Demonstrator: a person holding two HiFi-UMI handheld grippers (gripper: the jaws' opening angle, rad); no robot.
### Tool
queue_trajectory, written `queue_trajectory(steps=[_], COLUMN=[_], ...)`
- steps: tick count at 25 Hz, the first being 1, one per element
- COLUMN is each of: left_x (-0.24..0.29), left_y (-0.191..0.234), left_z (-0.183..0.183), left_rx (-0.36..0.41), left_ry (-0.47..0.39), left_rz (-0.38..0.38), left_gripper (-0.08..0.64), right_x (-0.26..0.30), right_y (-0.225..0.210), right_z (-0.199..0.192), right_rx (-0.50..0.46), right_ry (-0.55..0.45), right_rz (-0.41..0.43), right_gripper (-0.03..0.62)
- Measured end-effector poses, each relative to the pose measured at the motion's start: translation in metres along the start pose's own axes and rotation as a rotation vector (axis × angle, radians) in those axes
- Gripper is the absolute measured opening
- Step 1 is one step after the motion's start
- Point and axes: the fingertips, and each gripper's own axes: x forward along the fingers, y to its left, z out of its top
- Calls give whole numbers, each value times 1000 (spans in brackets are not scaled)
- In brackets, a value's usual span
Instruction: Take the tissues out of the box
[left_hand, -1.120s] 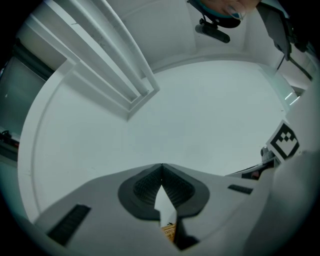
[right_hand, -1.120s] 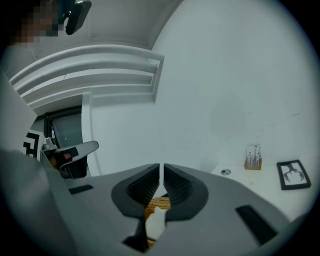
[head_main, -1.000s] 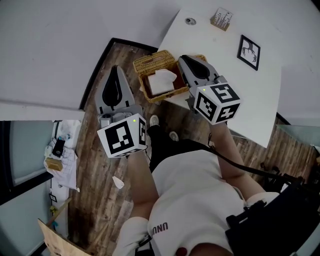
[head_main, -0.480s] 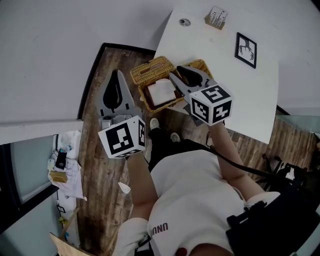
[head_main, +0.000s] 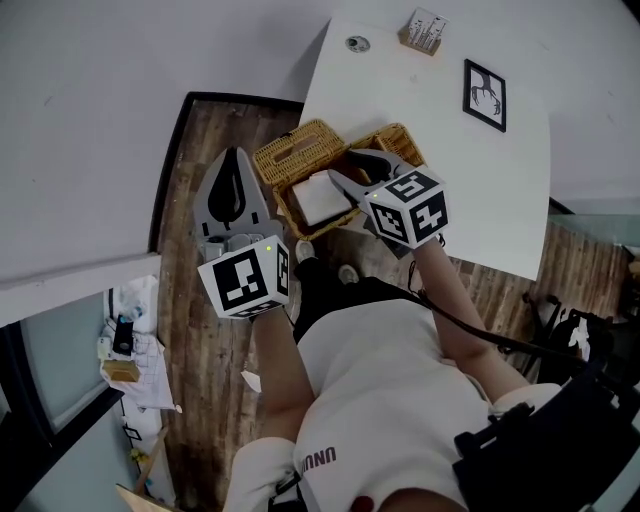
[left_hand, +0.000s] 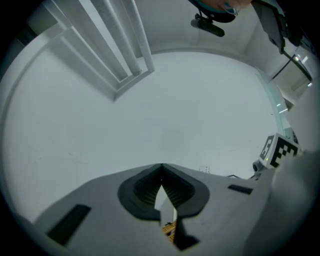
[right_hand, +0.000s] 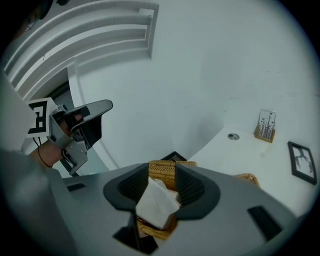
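1. The right tool (right_hand: 161, 175) hangs over the wicker box (head_main: 290, 160) with its jaws apart and opening. The tissue (right_hand: 156, 204) stands between them, but the pads do not press on it.
2. The left tool (left_hand: 161, 170) has its jaws together on nothing. It is held clear at about 8 o'clock from the box, so nothing steadies the box.
3. The box sits at the edge of the white surface (head_main: 440, 150), at 12 o'clock from the person, with the tissue lying inside it.
4. Risk: a shallow pinch would likely catch only a corner, which could tear or slip free.
5. Risk: a deep bite could gather several sheets at once, or snag a jaw on the wicker rim.
6. Risk: the box looks light. With nothing holding it down, an upward pull could lift it or drag it over the edge to the floor (head_main: 200, 330).
7. Count:
   - two tools;
   - one box holding tissue;
   - one more wicker piece (head_main: 398, 138) just beside it at 2 o'clock, either a lid or a second basket, I cannot tell which;
   - one white wad of tissue, whose sheets cannot be counted;
   - one framed picture (head_main: 485, 95);
   - one small holder (head_main: 424, 30);
   - one round disc (head_main: 357, 43).
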Motion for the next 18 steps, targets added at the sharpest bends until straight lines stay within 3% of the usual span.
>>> queue_trajectory(steps=[5, 18], left_x=[10, 34], left_y=[4, 10], left_z=[-8, -25], left_rx=[-21, -44], left_ry=[9, 44], left_rz=[-29, -69], left_gripper=[14, 14], right_x=[9, 30], right_y=[4, 7], right_z=[-10, -56], right_rx=[-40, -151], right_ry=[47, 332], right_rz=[11, 24], right_gripper=[172, 242])
